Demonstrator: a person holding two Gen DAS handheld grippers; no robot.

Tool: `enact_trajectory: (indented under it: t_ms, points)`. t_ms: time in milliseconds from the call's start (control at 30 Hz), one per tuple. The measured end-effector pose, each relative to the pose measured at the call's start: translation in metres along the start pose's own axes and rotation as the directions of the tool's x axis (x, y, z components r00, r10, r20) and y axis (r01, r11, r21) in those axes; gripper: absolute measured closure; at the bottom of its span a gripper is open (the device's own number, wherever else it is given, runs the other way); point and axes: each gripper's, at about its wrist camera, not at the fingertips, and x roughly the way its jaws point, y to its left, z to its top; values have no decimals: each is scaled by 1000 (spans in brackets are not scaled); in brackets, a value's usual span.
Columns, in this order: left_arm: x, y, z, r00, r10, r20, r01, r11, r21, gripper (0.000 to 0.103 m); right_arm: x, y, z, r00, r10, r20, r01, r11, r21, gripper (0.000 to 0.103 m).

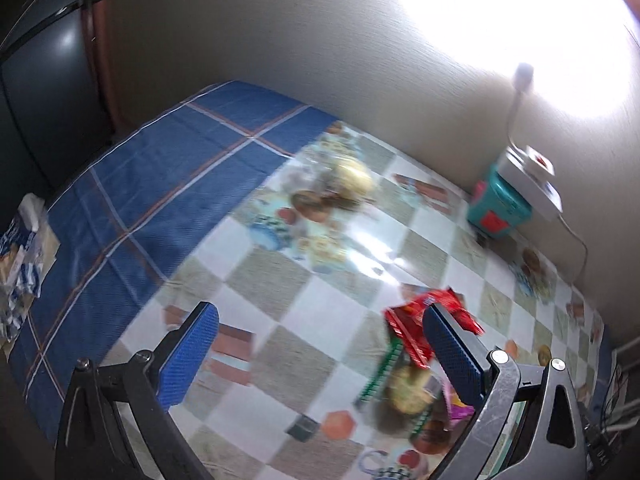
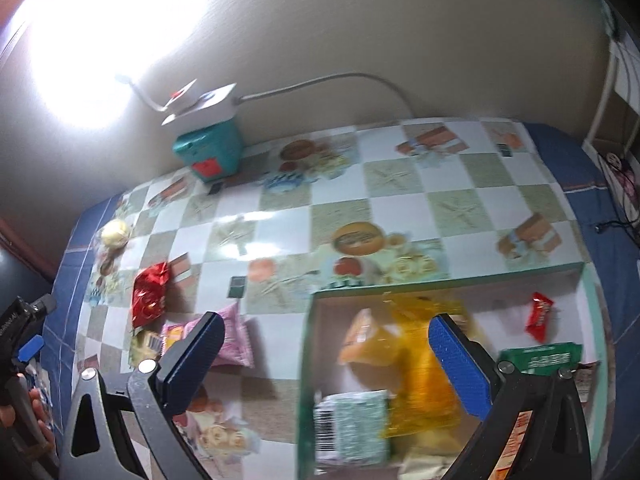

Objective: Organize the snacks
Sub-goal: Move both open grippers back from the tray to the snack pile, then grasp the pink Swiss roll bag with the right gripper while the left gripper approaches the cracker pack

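A green-edged cardboard box (image 2: 440, 276) stands on the table at the right and holds an orange-yellow bag (image 2: 416, 360), a pale green packet (image 2: 352, 424), a small red packet (image 2: 540, 316) and a green packet (image 2: 540, 356). My right gripper (image 2: 326, 344) is open and empty above the box's left wall. Loose on the table left of the box lie a red foil snack (image 2: 150, 294), a pink packet (image 2: 236, 340) and a clear bag of biscuits (image 2: 114, 236). My left gripper (image 1: 320, 344) is open and empty above the table, its right finger beside the red snack (image 1: 416, 328).
A teal box (image 2: 212, 152) with a white power strip (image 2: 200, 106) on top stands against the wall, its cable trailing right. The checked oilcloth (image 2: 400, 208) covers a blue tablecloth (image 1: 160, 184). A blue and white package (image 1: 20, 248) lies at the far left edge.
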Motion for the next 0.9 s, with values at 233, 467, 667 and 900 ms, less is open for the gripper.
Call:
enact_trajectory:
  t_ms: [233,467,667,900]
  points:
    - [10,52,5,999,31,-17,-32,995,-93,1,14,45,-10,998,37,-41,-39,997,-67,0]
    - [30,61,2,999,-10,-49,3,991,-130,1,33,80,-24,993,75,-90,-85,990,-115,0]
    - [49,28,-5,996,-39,-86,36,999,-37,1,56,98,-33,989,73,-126,-92,984,-151,0]
    - [78,-15,-22,980,-54,-192,75,992,105,1,84,104,-41,985,60,-163,-89,980,-177,0]
